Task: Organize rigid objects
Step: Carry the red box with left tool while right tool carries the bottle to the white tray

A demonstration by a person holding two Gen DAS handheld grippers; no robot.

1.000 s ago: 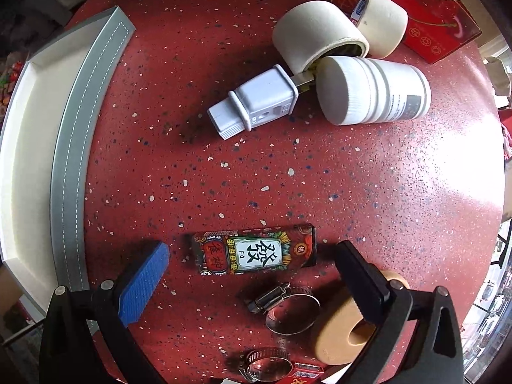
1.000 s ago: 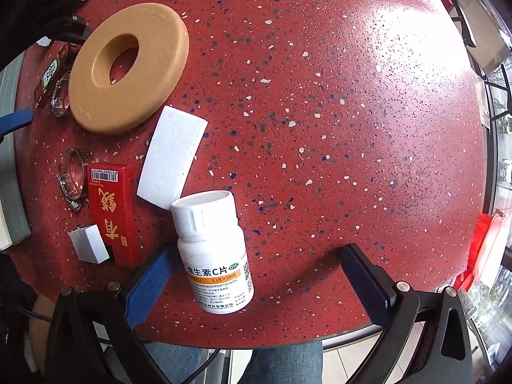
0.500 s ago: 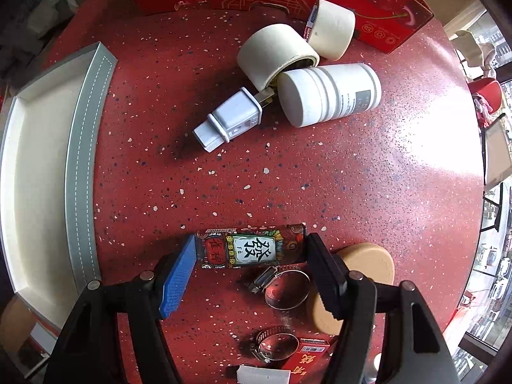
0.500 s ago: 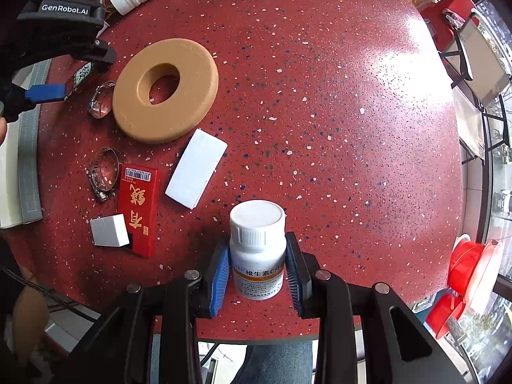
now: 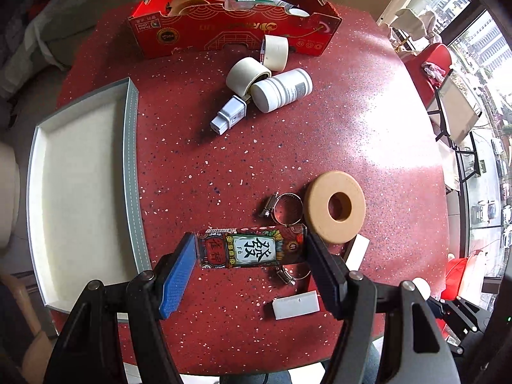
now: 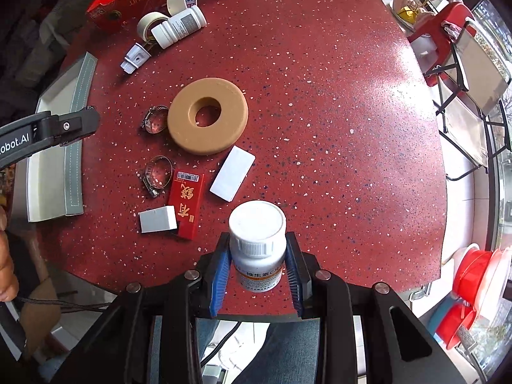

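Observation:
My left gripper (image 5: 251,257) is shut on a colourful printed card box (image 5: 251,248) and holds it lifted above the red speckled table (image 5: 368,121). My right gripper (image 6: 257,264) is shut on a white vitamin C pill bottle (image 6: 258,243) and holds it upright above the table's near edge. A grey-rimmed white tray (image 5: 80,188) lies at the left; it also shows in the right wrist view (image 6: 73,147). The left gripper's arm (image 6: 48,131) shows over that tray in the right wrist view.
On the table lie a tan foam ring (image 6: 208,115), two hose clamps (image 6: 156,118) (image 6: 156,171), a red card pack (image 6: 187,203), two white blocks (image 6: 233,172) (image 6: 158,219), a white plug adapter (image 5: 228,115), a white bottle on its side (image 5: 281,89), tape rolls (image 5: 248,73) and a red carton (image 5: 236,28).
Both grippers closed on their objects and rose: the left with the card box off the table, the right with the pill bottle. Both views now sit higher.

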